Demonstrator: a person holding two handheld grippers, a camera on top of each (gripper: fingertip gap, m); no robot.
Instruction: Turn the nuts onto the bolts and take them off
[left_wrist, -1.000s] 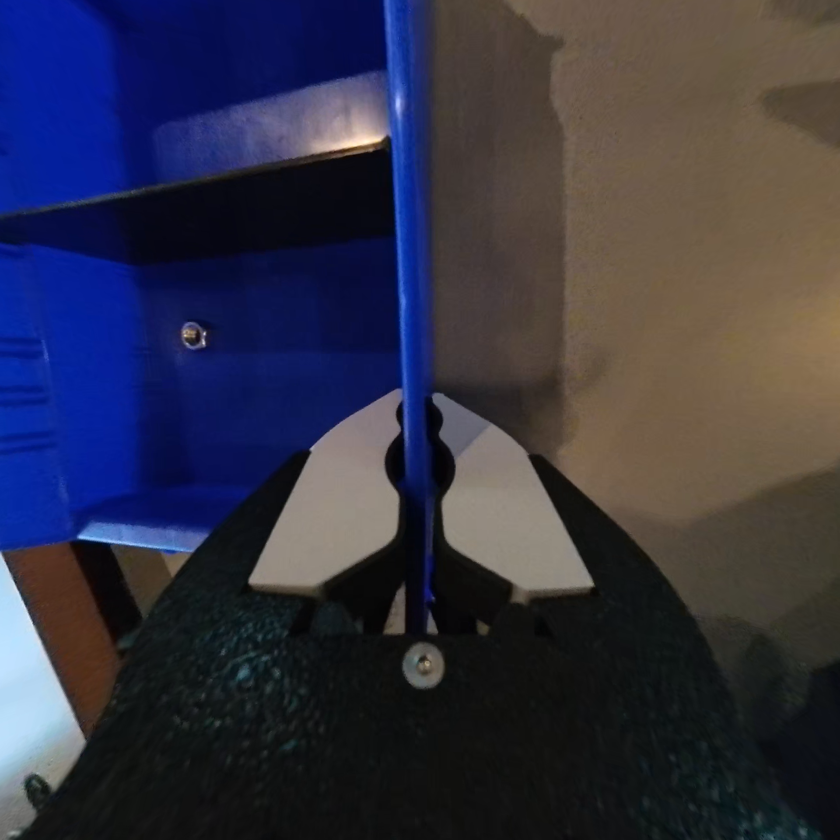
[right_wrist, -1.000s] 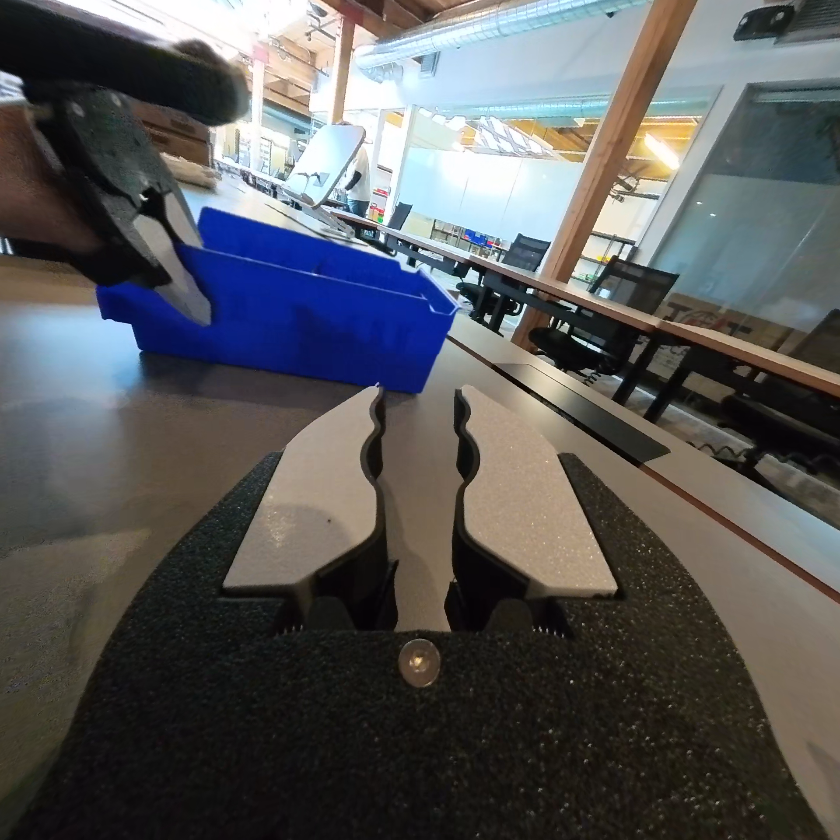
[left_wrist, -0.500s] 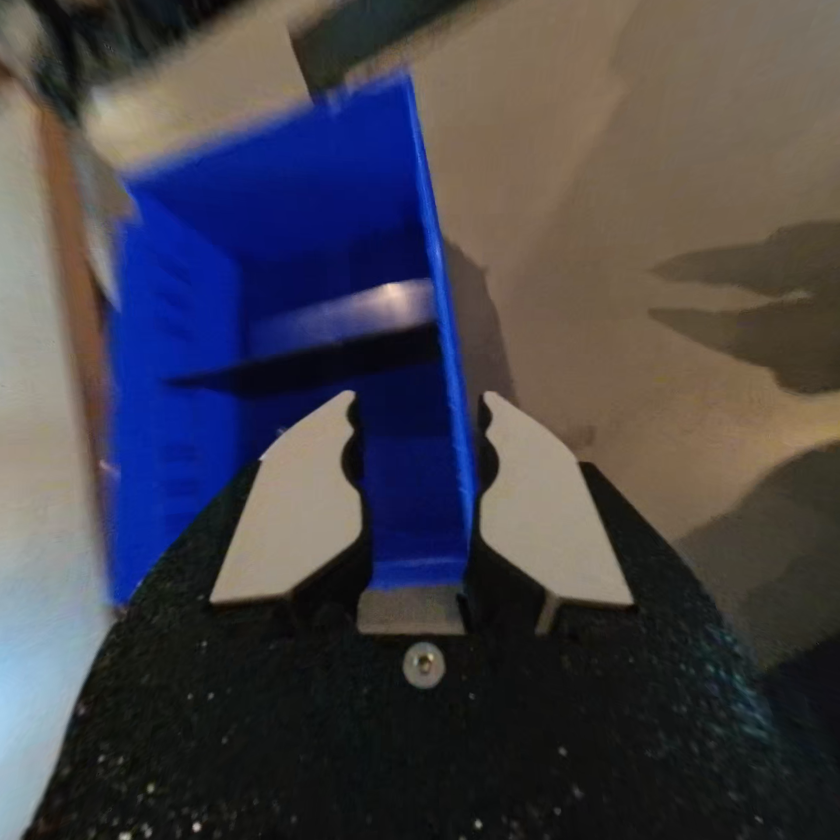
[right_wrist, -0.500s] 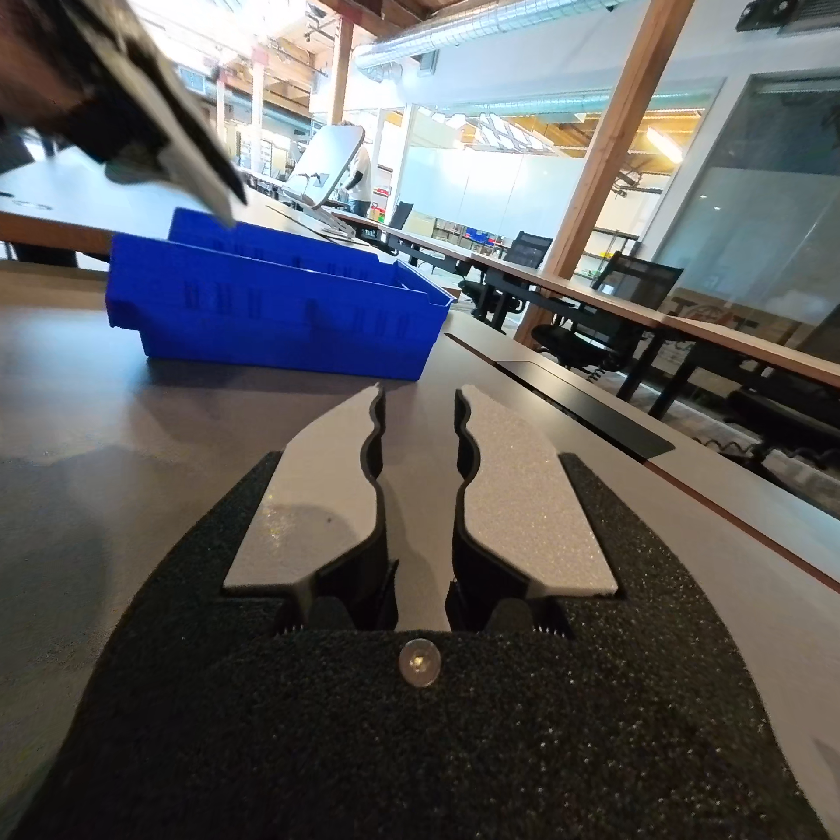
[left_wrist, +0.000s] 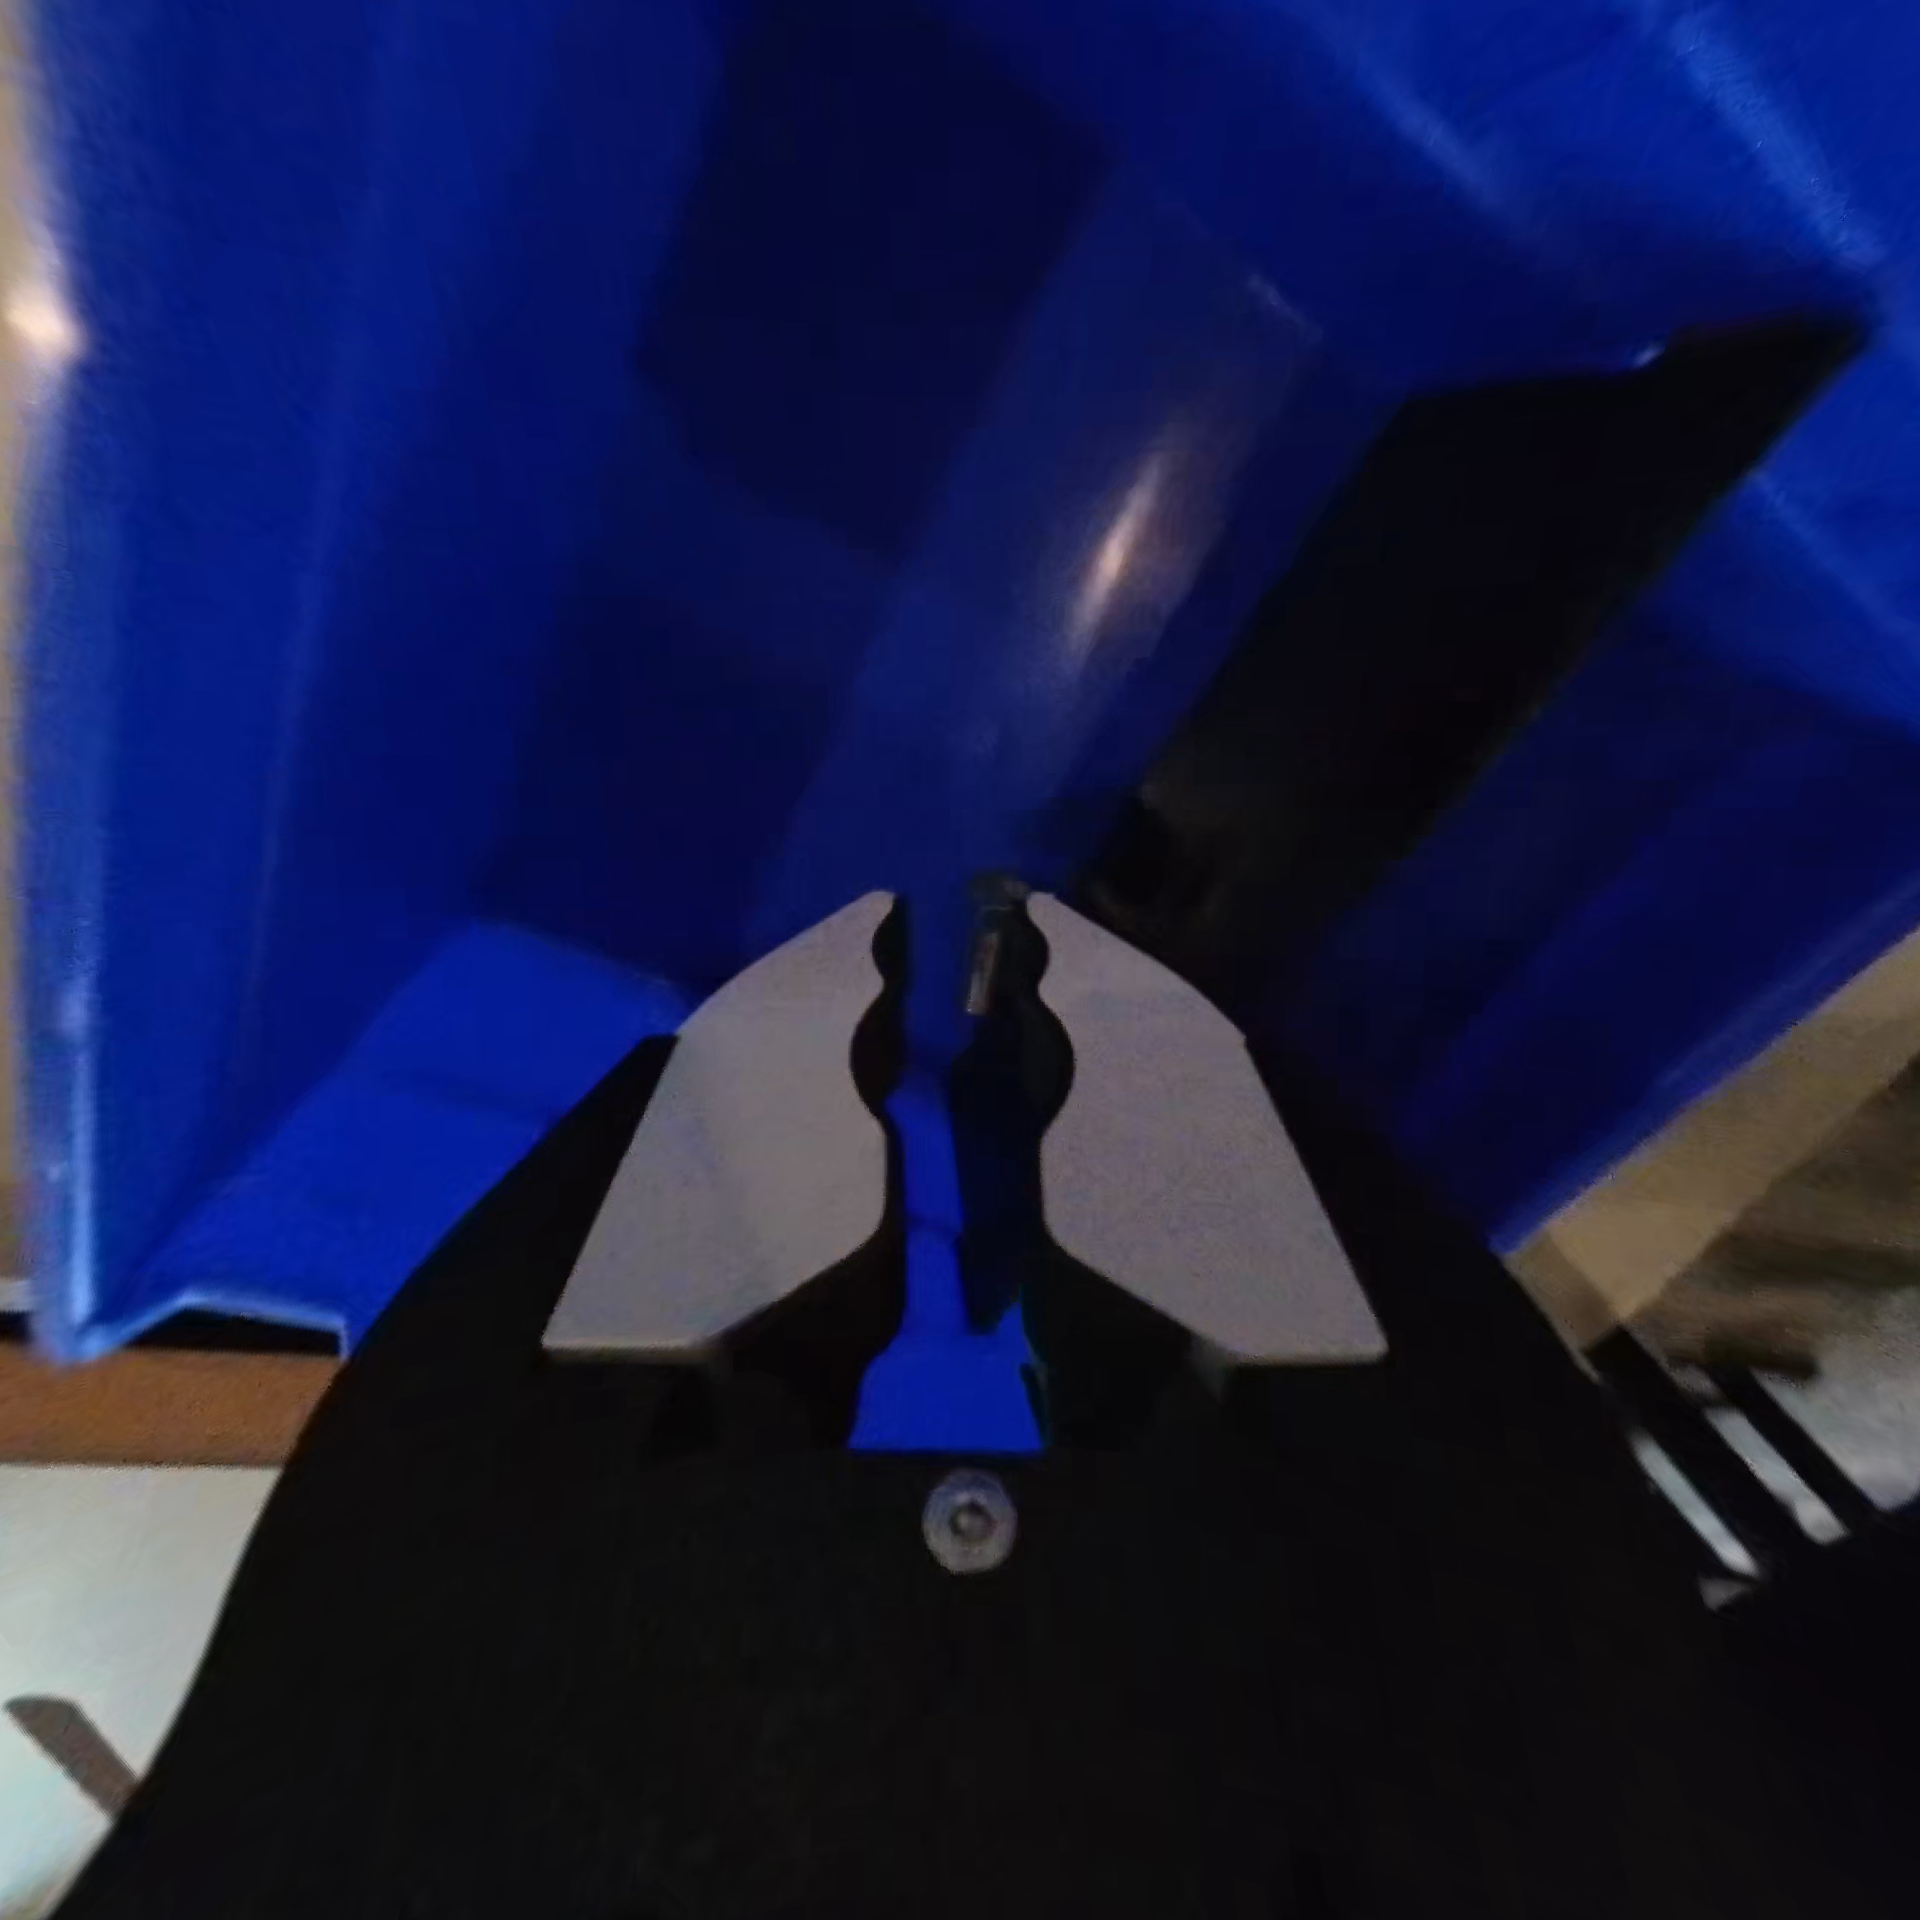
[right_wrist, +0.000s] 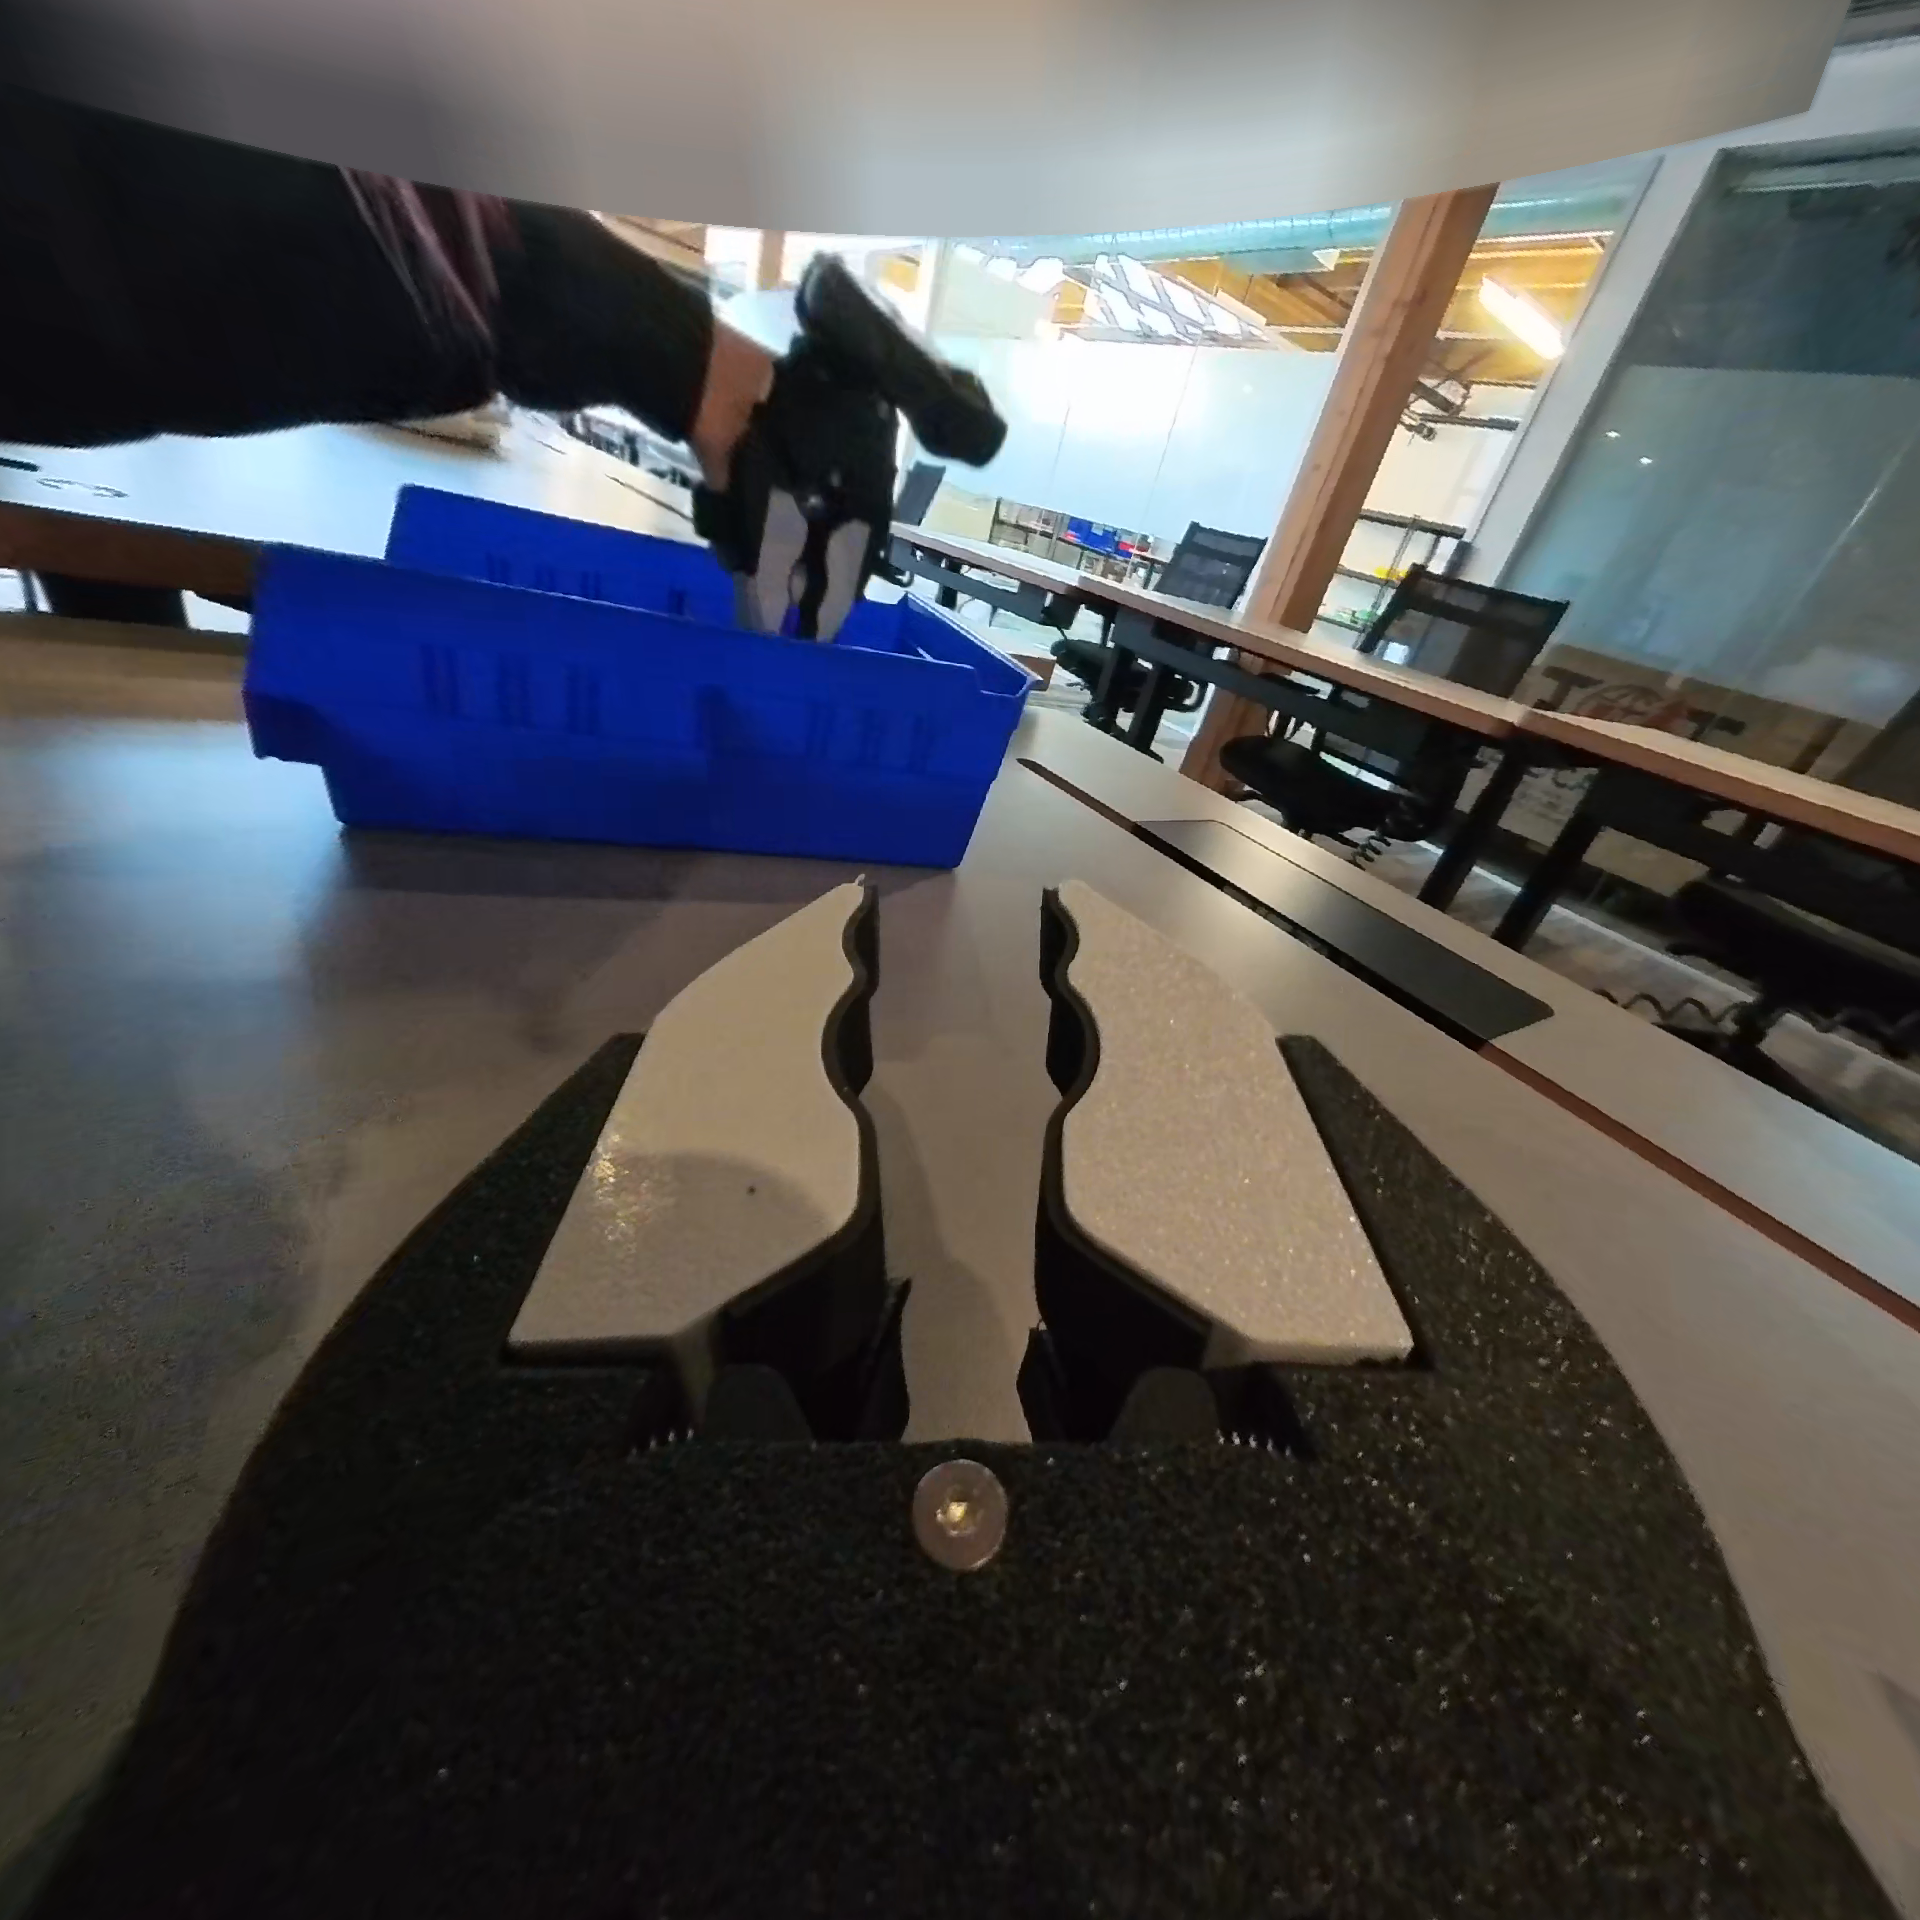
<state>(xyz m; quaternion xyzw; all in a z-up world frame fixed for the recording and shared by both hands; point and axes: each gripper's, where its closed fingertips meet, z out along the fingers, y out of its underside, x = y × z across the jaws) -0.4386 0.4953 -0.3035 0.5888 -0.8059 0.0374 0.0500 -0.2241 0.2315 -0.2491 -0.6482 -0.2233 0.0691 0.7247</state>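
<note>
A small silvery metal bolt (left_wrist: 985, 948) now lies between the narrowly parted jaws of the left gripper (left_wrist: 961, 914), which has dipped into the blue plastic bin (right_wrist: 623, 727) after releasing its wall, while the right gripper (right_wrist: 958, 904) waits open, so pickup looks imminent.

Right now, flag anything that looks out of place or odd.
Nothing stands out. The blue bin sits flat on the table; the left gripper reaches inside it near a small bolt; the right gripper hovers open.
</note>
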